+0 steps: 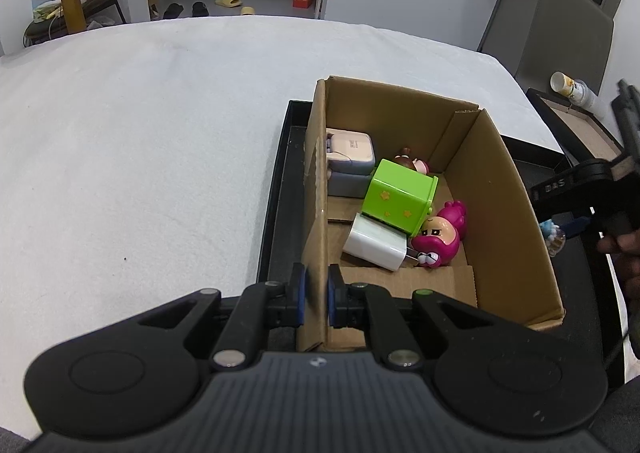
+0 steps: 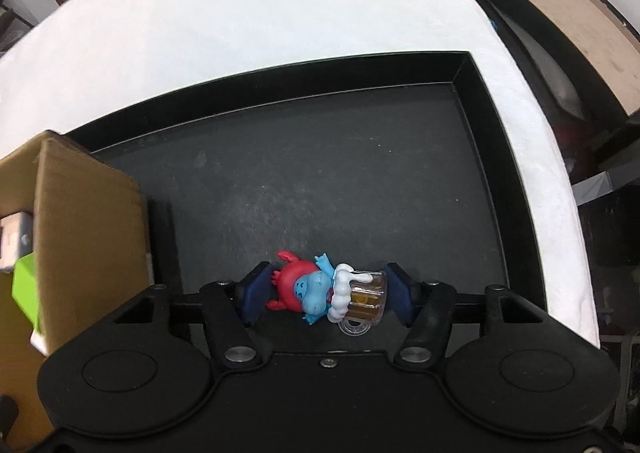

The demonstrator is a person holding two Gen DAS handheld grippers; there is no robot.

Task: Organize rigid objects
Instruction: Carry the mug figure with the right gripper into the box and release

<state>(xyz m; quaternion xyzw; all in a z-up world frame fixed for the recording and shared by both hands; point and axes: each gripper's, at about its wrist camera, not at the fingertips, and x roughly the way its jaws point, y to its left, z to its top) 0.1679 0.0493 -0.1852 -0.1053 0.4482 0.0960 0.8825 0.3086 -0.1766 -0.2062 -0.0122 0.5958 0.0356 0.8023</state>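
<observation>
My left gripper is shut on the left wall of the cardboard box, which stands in a black tray. Inside the box lie a green cube toy, a white charger, a pink figurine, a pink-grey case and a small brown-haired figure. My right gripper is shut on a blue-and-red figurine with a beer mug, held above the black tray. The box's corner shows at left in the right wrist view.
The tray sits on a white cloth-covered table. The right gripper's body shows at the right edge of the left wrist view. A second framed board and a bottle lie beyond the table's right edge.
</observation>
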